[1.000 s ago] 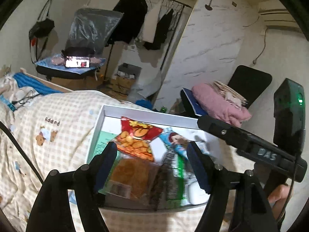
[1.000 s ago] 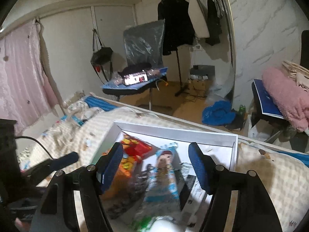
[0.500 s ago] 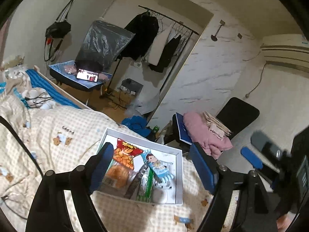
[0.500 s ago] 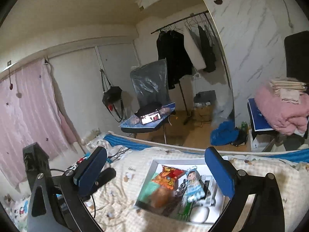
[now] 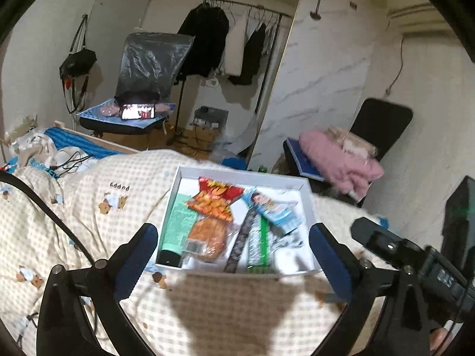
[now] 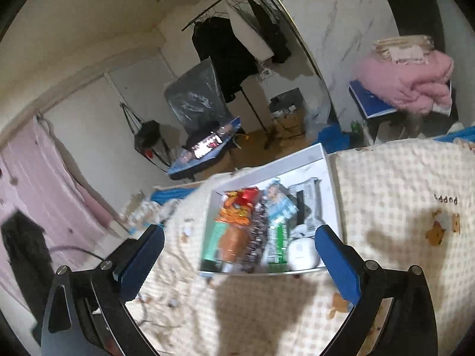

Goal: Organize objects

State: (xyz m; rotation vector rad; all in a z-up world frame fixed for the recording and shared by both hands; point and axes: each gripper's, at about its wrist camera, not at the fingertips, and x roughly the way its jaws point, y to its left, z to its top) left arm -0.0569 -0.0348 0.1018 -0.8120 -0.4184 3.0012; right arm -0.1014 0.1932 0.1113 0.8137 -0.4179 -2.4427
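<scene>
A shallow white box [image 5: 243, 176] lies on the checked quilt. It holds a red-orange snack bag [image 5: 218, 200], a green tube [image 5: 178, 222], a blue cartoon packet [image 5: 274, 212], a green packet [image 5: 259, 246] and a white round case [image 6: 301, 250]. My left gripper [image 5: 233, 233] hangs in front of the box's near edge, its jaws opening wide with nothing between them. My right gripper [image 6: 240, 234] stands open just short of the same box [image 6: 331, 184], tilted, and also holds nothing. The right tool's black body [image 5: 415, 255] shows at the right of the left wrist view.
The quilt [image 5: 89, 207] has bear prints, and a black cable [image 5: 44, 207] crosses its left side. Beyond the bed stand a chair with a pink blanket [image 5: 341, 160], a seat with a lit phone [image 5: 138, 111] and a clothes rack [image 5: 237, 44].
Both grippers have drawn back from over the box and their jaws have spread wider. The right wrist view has rolled, so the box now looks tilted.
</scene>
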